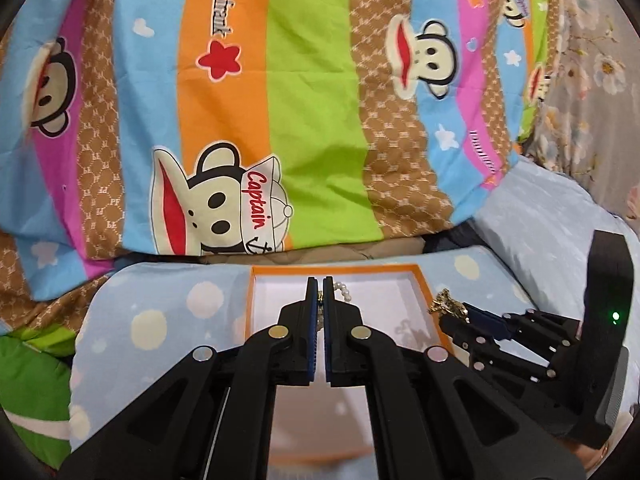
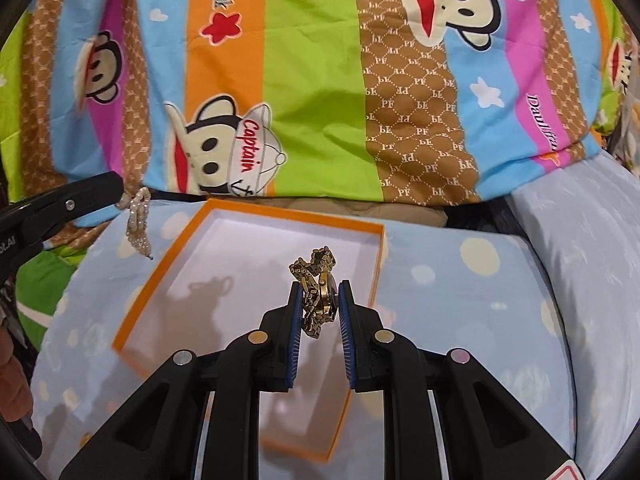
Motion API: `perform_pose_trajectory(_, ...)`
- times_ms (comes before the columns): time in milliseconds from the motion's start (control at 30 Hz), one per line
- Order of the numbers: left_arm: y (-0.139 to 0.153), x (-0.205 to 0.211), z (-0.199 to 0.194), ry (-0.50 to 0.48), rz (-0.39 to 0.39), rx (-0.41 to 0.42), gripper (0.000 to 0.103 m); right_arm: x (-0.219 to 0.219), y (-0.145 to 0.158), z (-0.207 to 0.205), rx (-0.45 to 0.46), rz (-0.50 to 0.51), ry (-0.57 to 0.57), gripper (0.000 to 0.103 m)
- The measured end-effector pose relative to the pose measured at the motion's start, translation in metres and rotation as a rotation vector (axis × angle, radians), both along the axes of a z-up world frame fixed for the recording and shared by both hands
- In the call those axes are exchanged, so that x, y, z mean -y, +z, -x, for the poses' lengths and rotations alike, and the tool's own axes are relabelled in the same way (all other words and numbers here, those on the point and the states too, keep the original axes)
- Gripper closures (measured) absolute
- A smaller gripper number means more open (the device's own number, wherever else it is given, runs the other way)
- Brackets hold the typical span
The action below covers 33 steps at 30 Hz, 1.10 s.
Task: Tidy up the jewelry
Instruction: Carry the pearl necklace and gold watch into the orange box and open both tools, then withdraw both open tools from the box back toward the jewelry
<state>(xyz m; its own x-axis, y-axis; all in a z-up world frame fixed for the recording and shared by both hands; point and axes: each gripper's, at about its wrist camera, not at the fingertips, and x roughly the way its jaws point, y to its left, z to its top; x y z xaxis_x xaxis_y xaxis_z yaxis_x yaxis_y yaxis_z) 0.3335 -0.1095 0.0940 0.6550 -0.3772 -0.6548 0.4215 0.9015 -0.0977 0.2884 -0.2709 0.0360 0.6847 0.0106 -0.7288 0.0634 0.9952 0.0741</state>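
Jewelry hangs over your orange box (image 2: 378,248): left gripper (image 1: 320,286) clamps pearls (image 2: 138,220) tight, right gripper (image 2: 319,296) pinches gold watch (image 2: 318,292), at frame centre.

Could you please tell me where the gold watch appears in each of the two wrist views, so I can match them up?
Left wrist view: the gold watch is at right of centre, pinched in the right tongs, at the right edge of the orange box.
Right wrist view: the watch sits at centre, clamped between the blue pads, above the box.
Shared landmark: the orange box with its white inside.
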Motion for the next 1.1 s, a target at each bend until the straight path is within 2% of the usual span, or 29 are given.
perform_pose_trajectory(167,-0.032,0.018,-0.049,0.014,-0.018,-0.049,0.102,0.008,-0.024,-0.041,-0.048,0.046,-0.007,0.087)
perform_pose_trajectory(267,-0.047,0.023,-0.063,0.020,-0.041,-0.066,0.102,0.006,-0.036,-0.054,-0.077,0.083,0.018,0.086)
perform_pose_trajectory(367,-0.058,0.020,-0.069,0.031,-0.038,-0.090,0.100,-0.001,-0.044,-0.059,-0.086,0.117,0.044,0.084)
perform_pose_trajectory(433,-0.062,0.016,-0.071,0.045,-0.024,-0.099,0.099,-0.006,-0.045,-0.059,-0.088,0.124,0.070,0.077)
perform_pose_trajectory(467,-0.063,0.012,-0.070,0.048,-0.016,-0.102,0.092,-0.008,-0.043,-0.057,-0.078,0.111,0.083,0.069)
perform_pose_trajectory(500,-0.063,0.010,-0.070,0.055,-0.012,-0.102,0.086,-0.008,-0.041,-0.054,-0.069,0.098,0.089,0.067)
perform_pose_trajectory(533,-0.062,0.007,-0.069,0.059,-0.007,-0.100,0.072,-0.007,-0.037,-0.050,-0.053,0.079,0.093,0.067)
perform_pose_trajectory(567,-0.060,0.001,-0.066,0.061,0.010,-0.090,0.065,-0.004,-0.033,-0.045,-0.037,0.068,0.085,0.067)
perform_pose_trajectory(667,-0.054,-0.010,-0.059,0.068,0.020,-0.075,0.064,0.008,-0.019,-0.033,0.002,0.041,0.047,0.067)
perform_pose_trajectory(733,-0.052,-0.016,-0.056,0.074,0.019,-0.076,0.064,0.016,-0.014,-0.027,0.012,0.047,0.014,0.071)
perform_pose_trajectory(800,-0.052,-0.020,-0.052,0.084,0.001,-0.075,0.064,0.022,-0.013,-0.023,0.006,0.070,-0.004,0.083)
perform_pose_trajectory(900,-0.057,-0.025,-0.044,0.092,-0.030,-0.079,0.064,0.027,-0.020,-0.021,-0.028,0.071,-0.016,0.094)
perform_pose_trajectory(1100,-0.074,-0.032,-0.032,0.100,-0.056,-0.112,0.064,0.013,-0.035,-0.027,-0.060,0.099,0.001,0.099)
